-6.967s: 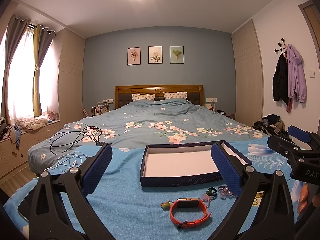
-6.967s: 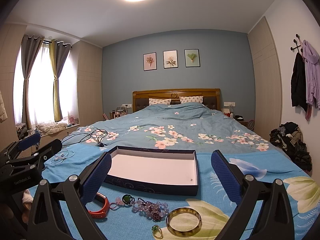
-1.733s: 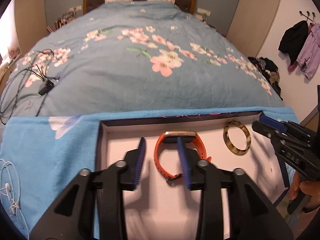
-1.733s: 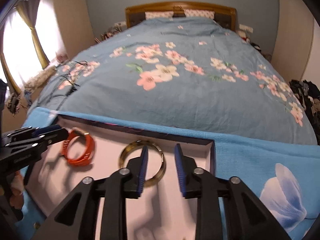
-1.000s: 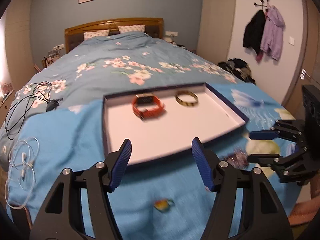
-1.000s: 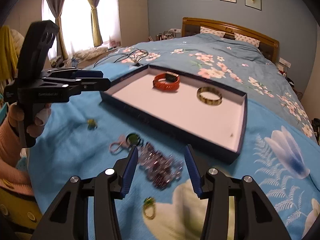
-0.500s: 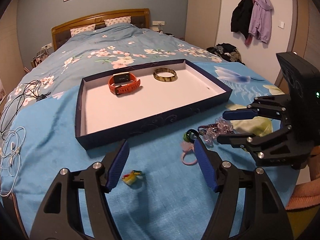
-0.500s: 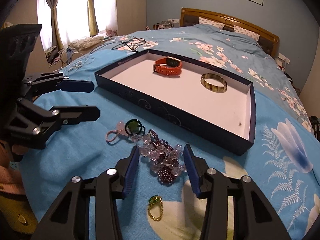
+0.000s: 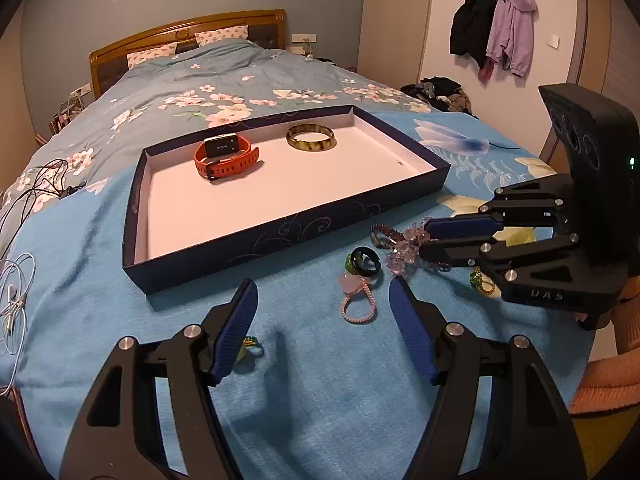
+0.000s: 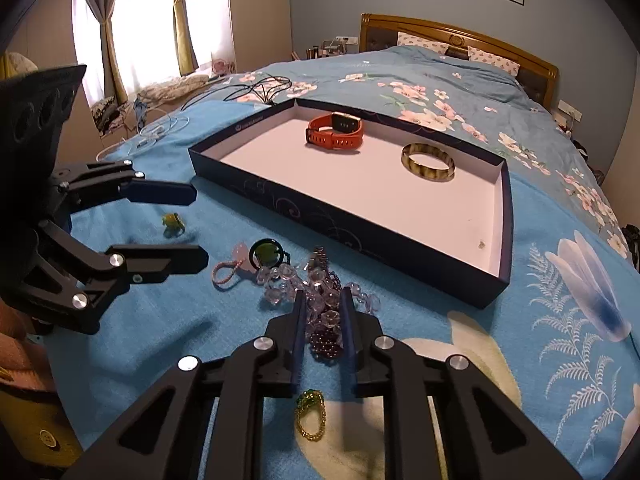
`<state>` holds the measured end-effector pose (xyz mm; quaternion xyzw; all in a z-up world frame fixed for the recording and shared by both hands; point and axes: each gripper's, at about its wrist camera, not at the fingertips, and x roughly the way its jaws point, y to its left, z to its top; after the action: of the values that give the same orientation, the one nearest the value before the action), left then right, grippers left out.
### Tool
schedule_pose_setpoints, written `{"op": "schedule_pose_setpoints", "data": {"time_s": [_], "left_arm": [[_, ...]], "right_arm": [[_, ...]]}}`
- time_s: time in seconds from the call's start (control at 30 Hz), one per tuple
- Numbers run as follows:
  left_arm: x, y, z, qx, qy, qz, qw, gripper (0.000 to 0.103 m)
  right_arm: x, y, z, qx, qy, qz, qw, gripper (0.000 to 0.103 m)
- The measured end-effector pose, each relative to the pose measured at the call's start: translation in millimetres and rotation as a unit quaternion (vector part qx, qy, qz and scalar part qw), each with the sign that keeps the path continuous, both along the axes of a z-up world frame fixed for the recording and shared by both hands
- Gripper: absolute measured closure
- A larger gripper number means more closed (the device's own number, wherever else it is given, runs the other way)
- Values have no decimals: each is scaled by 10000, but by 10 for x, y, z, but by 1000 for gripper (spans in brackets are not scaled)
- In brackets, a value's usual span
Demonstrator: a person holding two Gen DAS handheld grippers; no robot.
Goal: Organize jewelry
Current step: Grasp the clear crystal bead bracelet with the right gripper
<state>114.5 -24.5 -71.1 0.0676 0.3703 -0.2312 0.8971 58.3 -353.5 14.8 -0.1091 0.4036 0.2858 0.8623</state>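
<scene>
The shallow dark-blue cardboard tray [image 9: 288, 236] lies on the blue floral bedspread [image 9: 320, 380], its long axis running across the bed. Inside, near the far wall, the orange-strapped smartwatch [image 9: 226, 156] rests on its side, face toward the headboard, beside the mottled amber bangle [image 9: 311, 139], which lies flat. In front of the tray, the heap of clear and purple bead bracelets [image 10: 320, 300] sits between the right gripper [image 10: 323, 322], whose fingers have narrowed around the beads; actual contact is hard to confirm. The left gripper [image 9: 322, 312] is spread wide above the pink cord ring [image 9: 357, 300] and dark green ring [image 9: 364, 262].
</scene>
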Motion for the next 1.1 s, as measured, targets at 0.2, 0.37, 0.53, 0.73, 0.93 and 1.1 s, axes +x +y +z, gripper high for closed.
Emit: {"op": "schedule_pose_setpoints", "data": {"time_s": [0.2, 0.37, 0.53, 0.73, 0.93, 1.1], "left_arm": [[8, -32, -8, 35, 9, -77, 10000, 36], [10, -82, -23, 96, 32, -162, 9998, 36], [38, -119, -52, 129, 115, -225, 9996, 39], [105, -159, -91, 126, 260, -279, 9992, 41], [194, -144, -144, 39, 494, -291, 9984, 49], [227, -174, -187, 94, 587, -271, 9979, 56]], "right_arm": [[-12, -78, 79, 267, -11, -8, 9996, 103], [45, -151, 107, 433, 67, -174, 9989, 69], [108, -136, 35, 220, 104, -239, 9994, 51], [209, -176, -74, 409, 490, -224, 9977, 81], [154, -203, 4, 483, 319, -184, 9982, 95], [91, -215, 119, 635, 149, -131, 9978, 95]]}}
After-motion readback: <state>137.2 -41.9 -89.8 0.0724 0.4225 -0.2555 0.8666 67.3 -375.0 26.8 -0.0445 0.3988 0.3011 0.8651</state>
